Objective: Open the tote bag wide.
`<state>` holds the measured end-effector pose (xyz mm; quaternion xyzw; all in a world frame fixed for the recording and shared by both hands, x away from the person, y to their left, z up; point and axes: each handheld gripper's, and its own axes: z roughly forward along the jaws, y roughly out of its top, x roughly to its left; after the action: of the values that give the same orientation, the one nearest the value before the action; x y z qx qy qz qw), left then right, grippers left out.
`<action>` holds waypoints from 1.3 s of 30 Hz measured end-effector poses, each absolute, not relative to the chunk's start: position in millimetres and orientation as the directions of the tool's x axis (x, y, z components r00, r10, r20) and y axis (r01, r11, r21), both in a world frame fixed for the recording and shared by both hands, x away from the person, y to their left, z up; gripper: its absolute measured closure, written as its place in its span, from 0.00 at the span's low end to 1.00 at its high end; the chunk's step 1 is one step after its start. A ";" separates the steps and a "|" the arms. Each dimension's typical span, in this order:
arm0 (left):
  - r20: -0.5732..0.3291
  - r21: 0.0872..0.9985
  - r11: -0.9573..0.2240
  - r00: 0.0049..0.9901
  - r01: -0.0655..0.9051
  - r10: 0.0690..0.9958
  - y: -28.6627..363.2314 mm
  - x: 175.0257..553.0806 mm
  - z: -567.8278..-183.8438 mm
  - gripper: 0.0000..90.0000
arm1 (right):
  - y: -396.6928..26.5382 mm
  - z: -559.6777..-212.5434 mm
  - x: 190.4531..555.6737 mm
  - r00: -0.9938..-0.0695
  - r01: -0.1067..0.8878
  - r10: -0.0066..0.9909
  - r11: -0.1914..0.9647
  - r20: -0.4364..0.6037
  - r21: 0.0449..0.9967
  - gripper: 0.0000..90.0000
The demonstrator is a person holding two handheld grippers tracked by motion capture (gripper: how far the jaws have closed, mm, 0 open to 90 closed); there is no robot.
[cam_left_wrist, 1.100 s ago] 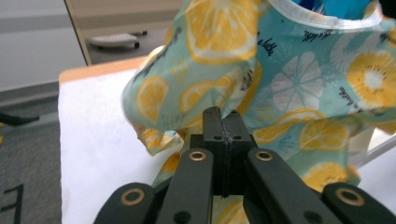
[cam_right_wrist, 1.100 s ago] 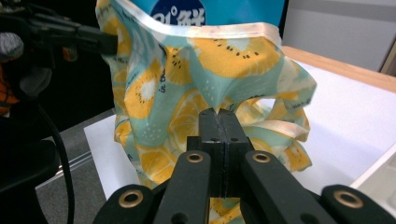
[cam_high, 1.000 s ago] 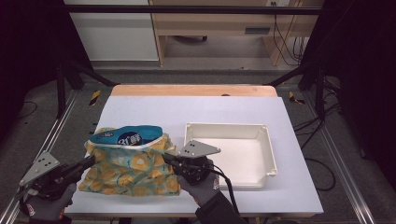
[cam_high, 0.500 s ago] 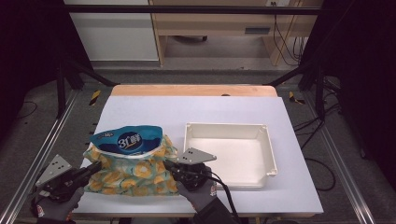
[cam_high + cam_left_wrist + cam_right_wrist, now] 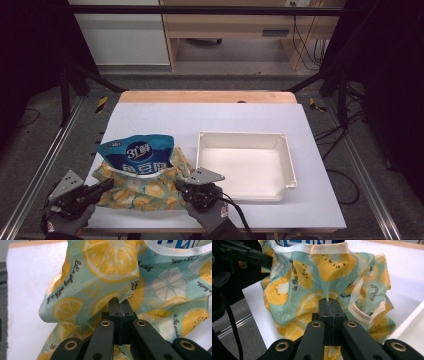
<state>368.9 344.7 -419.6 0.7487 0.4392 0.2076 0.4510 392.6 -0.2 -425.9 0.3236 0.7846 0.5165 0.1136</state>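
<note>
A white bench [image 5: 150,120] is seen from above, with a person's gloved hands entering from the near edge, each holding a pair of tongs. A cloth bag [image 5: 145,187] printed with lemon and kiwi slices on a pale green ground lies on the near left part of the bench. A blue packet [image 5: 136,155] with white lettering is seen projecting from the bag's open mouth, on the side away from the person. The left tongs [image 5: 107,184] are pressed together on a fold of the bag's fabric at its left near corner; in the left gripper view the fabric [image 5: 120,280] is pinched between the two black jaws. The right tongs [image 5: 177,186] are likewise closed on the bag's right near edge, where the cloth [image 5: 324,272] is gripped at the tips. Just right of the bag, an empty white tray [image 5: 287,160] is set on the bench, beside the right tongs
</note>
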 end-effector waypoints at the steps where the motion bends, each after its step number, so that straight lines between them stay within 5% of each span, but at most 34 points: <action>1: -0.091 0.852 -0.208 0.527 0.480 0.845 345.5 369.7 -423.0 1.00 | 0.6 -429.5 392.3 -0.763 0.396 0.626 0.258 0.160 0.881 1.00; 39: -0.082 0.759 -0.293 0.531 0.582 0.843 337.1 382.5 -454.4 1.00 | 13.2 -480.3 389.8 -0.736 0.482 0.656 0.334 0.168 0.810 1.00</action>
<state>382.5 337.1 -454.4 0.7858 0.4536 0.1698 0.3846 389.8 13.2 -480.3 0.3507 0.8112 0.4583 0.0945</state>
